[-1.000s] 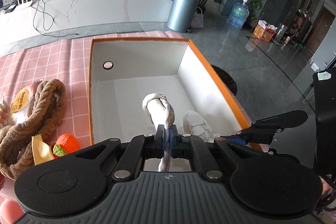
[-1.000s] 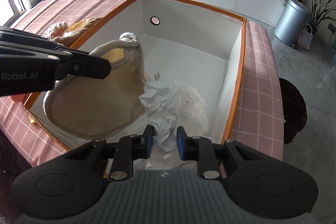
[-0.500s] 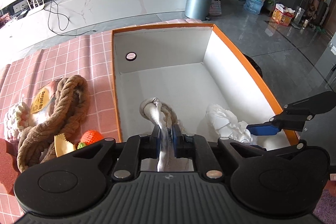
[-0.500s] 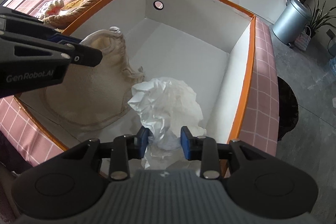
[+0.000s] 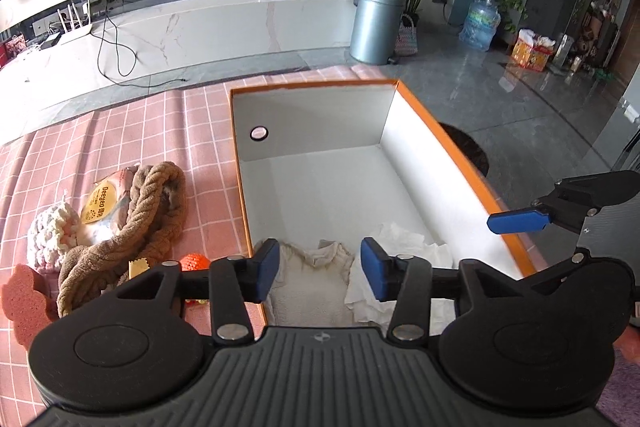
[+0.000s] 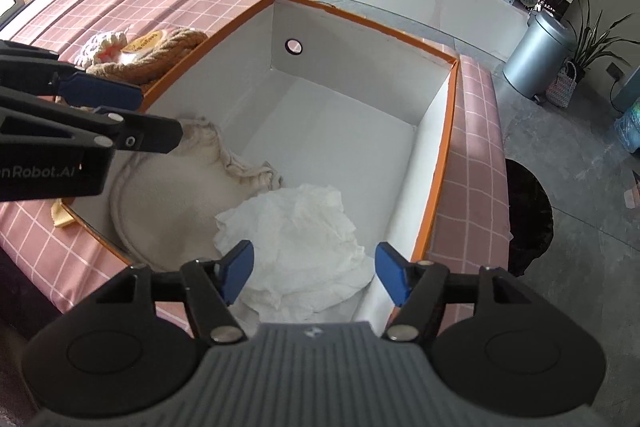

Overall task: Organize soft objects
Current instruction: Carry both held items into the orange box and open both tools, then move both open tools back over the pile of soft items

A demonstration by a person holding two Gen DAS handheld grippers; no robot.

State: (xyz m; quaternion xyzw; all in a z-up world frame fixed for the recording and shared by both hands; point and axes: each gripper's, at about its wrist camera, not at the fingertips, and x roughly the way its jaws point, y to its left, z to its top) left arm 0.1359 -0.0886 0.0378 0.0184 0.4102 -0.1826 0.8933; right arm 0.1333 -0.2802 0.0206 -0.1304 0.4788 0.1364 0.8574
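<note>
Both jaws have just been opening: left hand-held gripper (image 5: pixel 316 269) released the cream cloth pouch (image 6: pixel 168 203), right hand-held gripper (image 6: pixel 314 277) the crumpled white tissue (image 6: pixel 296 227), inside the orange-rimmed white box (image 6: pixel 440 147); both stand wide, empty. Brown rope (image 5: pixel 132 219), knitted pieces wait on the pink checked surface (image 5: pixel 160 131).

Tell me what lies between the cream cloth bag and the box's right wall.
The crumpled white paper lies between the cream cloth bag and the box's right wall, seen best in the right wrist view.

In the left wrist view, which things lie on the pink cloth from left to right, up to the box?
Pink sponge → white knitted ball → brown rope → orange crochet toy → orange-rimmed box.
</note>
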